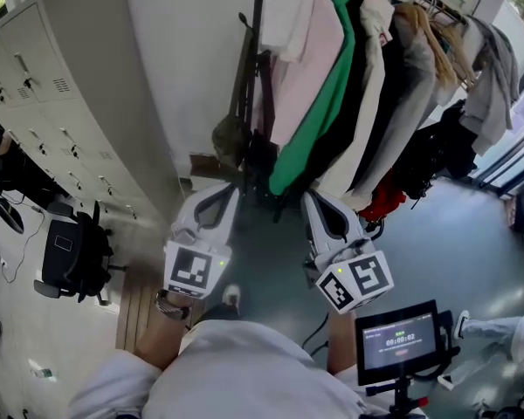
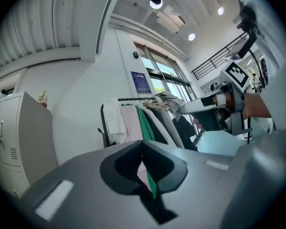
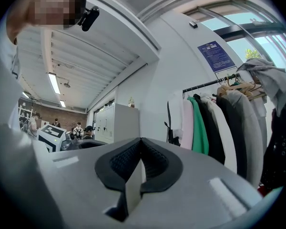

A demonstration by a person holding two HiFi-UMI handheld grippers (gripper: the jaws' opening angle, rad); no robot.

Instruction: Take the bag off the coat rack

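- The olive bag (image 1: 230, 136) is hanging low at the near end of the coat rack (image 1: 258, 16), on the side facing the grey lockers (image 1: 35, 85). Its long dark strap (image 1: 244, 55) is running up along the rack's end post, so the weight looks to be carried from a point high on that post.
- A darker shape is sitting just beside the bag; I cannot tell whether it is a second bag.
- Garments are filling the rail beyond it, with a pink one (image 1: 301, 68) nearest the bag and a green one (image 1: 319, 103) next. They are crowding the bag on that side, leaving the locker side as the freer way in.
- The left gripper (image 1: 225, 192) is being held level and is pointing at the bag end of the rack, well apart from it. Its jaws are pressed together with nothing between them.
- The right gripper (image 1: 320, 201) is riding alongside, aimed more at the hanging clothes. Its jaws are likewise closed and empty.
- Judgement: the task is at the reaching stage and nothing is touching the bag. Either gripper will need to part its jaws before taking the strap. The strap will probably need lifting upward to clear whatever is holding it.
- Risk: snagging a neighbouring sleeve instead of the strap.
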